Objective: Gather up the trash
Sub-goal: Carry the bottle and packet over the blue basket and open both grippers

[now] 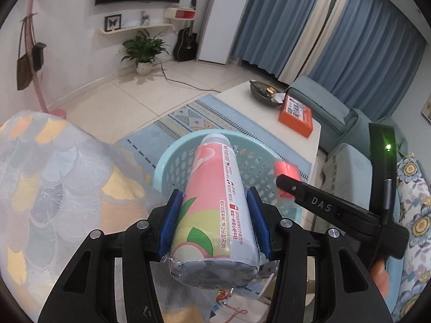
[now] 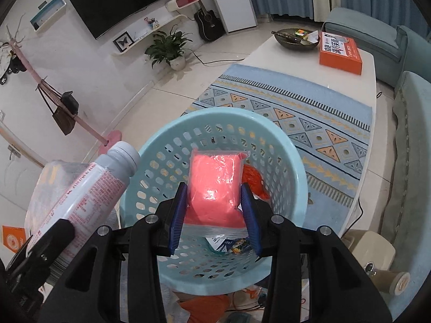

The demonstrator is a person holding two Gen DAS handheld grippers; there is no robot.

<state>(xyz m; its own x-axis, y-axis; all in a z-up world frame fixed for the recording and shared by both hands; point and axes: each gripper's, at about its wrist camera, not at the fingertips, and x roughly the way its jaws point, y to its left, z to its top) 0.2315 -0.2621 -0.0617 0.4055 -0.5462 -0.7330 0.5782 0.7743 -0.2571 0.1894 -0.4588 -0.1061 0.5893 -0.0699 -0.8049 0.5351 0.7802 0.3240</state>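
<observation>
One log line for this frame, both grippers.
left gripper: shut on bottle | right gripper: shut on pink packet | both over basket

We look from two fisheye cameras, each mounted just behind its own gripper and tilted down along the fingers. Our left wrist view sits close over the basket [image 1: 172, 158] at frame centre, facing the table [image 1: 315, 145] at right. Our right wrist view looks steeply into the same basket [image 2: 161, 145]. Both share the basket, rug [image 2: 296, 102], table and television wall.

right tool [image 2: 214, 210] gripping pink packet [image 2: 215, 185] — over basket [image 2: 293, 167]
</observation>
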